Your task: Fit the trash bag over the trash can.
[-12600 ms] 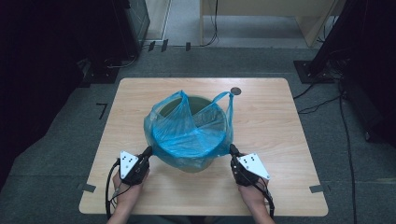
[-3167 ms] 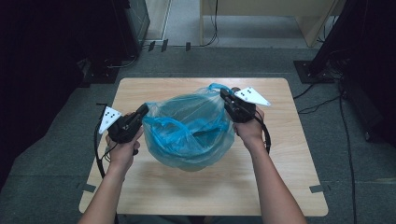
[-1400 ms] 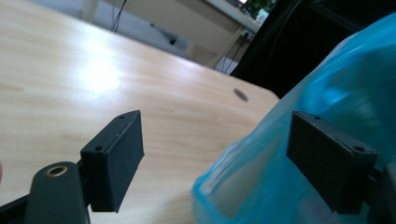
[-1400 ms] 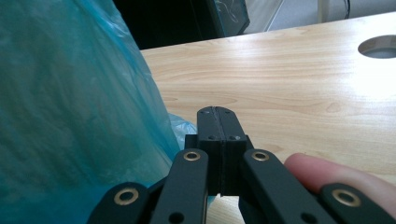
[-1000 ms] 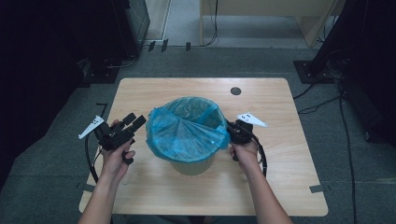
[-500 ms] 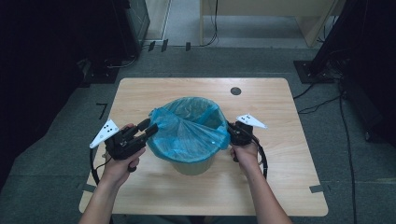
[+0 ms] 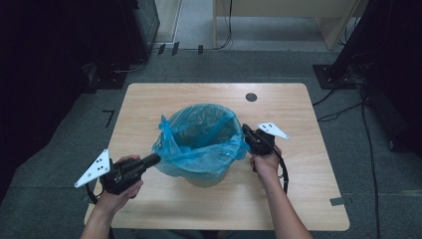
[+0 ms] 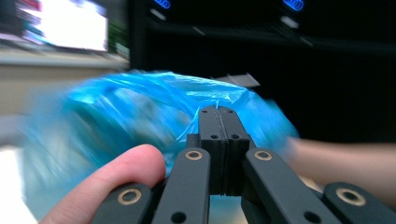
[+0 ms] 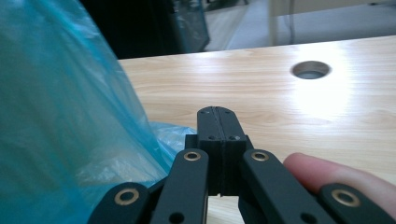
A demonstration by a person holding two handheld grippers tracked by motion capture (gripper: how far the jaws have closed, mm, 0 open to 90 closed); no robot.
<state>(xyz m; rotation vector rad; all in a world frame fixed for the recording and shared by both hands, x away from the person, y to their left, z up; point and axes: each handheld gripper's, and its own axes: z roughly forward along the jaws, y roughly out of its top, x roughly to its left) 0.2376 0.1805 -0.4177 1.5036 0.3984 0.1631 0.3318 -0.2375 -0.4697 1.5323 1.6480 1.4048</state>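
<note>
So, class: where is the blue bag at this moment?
In the high view the blue bag lines a bin mid-table, between the left gripper and the right gripper, nearer than the round hole.

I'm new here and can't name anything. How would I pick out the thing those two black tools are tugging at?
Find the wooden table. Near its middle stands a bin lined with a blue plastic bag. It is the one crinkly, see-through blue thing there.

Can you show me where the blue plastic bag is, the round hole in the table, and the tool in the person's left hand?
blue plastic bag (image 7: pixel 201 144), high view, on its near outer side.
round hole (image 7: pixel 251 97), high view, its middle.
left gripper (image 7: pixel 152 159), high view, at its jaw tips.
</note>
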